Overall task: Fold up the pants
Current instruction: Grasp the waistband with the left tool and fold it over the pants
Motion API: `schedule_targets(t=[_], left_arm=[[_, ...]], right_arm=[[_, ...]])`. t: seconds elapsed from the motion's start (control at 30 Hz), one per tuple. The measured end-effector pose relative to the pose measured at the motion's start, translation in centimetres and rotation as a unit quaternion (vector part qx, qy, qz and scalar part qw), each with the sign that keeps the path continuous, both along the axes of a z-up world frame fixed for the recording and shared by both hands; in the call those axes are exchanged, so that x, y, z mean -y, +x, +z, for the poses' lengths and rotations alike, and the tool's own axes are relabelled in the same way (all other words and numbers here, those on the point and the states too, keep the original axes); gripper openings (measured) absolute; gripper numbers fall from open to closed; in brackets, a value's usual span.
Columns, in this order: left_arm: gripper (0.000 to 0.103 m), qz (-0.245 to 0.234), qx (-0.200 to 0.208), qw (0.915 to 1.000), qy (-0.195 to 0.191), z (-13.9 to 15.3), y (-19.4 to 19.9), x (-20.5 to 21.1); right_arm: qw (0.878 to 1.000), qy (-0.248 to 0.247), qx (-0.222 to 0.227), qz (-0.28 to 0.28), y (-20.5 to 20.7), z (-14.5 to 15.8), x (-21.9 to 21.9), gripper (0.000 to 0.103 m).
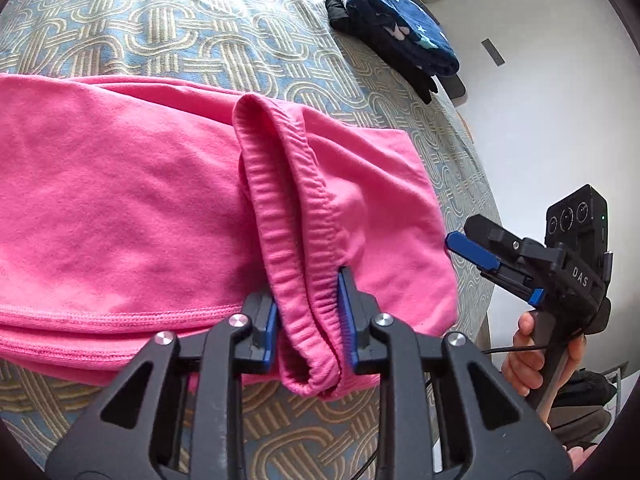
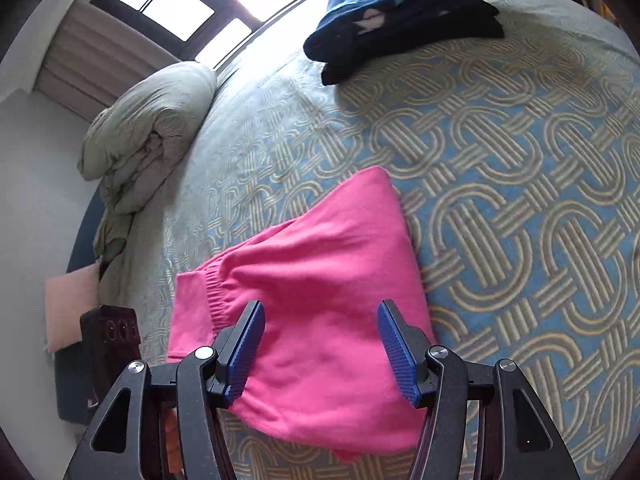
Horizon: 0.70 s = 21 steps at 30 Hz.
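L gripper (image 1: 308, 320): blk frame, blue ribbed pads, silver screws | R gripper (image 2: 320, 354): same build, blk cable, "DAS" in white on side, blk cam box w/ 3 lenses + green LED | hand (image 1: 532, 356) on handle

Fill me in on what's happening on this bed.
A person is folding pink pants on the patterned bedspread, a gripper in each hand. The left gripper is shut on the ribbed waistband. The right gripper is open above the pants and holds nothing. A folded dark blue garment lies farther back.
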<state>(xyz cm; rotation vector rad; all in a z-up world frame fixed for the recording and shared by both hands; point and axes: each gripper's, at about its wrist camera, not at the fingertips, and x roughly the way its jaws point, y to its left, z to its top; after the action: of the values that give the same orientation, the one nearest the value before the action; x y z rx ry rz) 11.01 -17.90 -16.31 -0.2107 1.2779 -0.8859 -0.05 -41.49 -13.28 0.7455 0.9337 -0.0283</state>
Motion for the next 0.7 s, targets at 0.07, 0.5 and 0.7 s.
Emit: schedule_targets(t=[0.07,0.5,0.7], left_arm=[[0.026,-0.004,0.014,0.9998,0.010,0.4,-0.4,0.1],[0.025,-0.019,0.082,0.9950,0.055,1.7,-1.1,1.6],[0.020,-0.049,0.186,0.9779,0.083,5.8,-0.8,1.1]], right_arm=[[1.000,0.002,-0.007,0.003,-0.3,-0.6,0.0,0.059],[1.000,-0.002,-0.006,0.009,-0.7,-0.6,-0.8,0.060],[1.000,0.003,-0.008,-0.011,-1.5,-0.6,0.2,0.060]])
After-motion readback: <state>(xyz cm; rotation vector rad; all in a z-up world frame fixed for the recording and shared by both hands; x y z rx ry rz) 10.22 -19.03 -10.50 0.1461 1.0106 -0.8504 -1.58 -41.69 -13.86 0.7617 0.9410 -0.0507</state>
